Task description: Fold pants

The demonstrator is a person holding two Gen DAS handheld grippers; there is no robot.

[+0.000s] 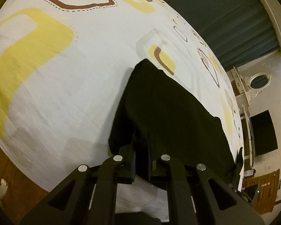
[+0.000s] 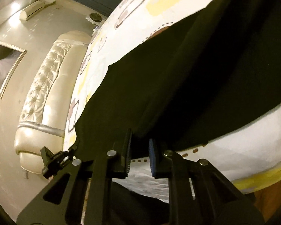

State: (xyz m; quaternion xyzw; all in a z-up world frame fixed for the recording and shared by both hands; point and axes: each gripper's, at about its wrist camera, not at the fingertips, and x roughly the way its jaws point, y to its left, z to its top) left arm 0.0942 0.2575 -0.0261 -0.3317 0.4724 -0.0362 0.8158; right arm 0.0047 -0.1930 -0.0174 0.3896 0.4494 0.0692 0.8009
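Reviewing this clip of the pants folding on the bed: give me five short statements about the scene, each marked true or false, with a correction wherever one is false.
1. The pants are black. True.
2. The pants lie on a bare wooden floor. False: they lie on a white bedsheet printed with yellow and brown squares.
3. The left gripper has dark fabric between its fingers. True: it is closed on the near edge of the pants.
4. The left gripper shows in the right wrist view. True: it sits at the far corner of the pants.
5. The headboard is dark wood. False: it is cream and tufted.
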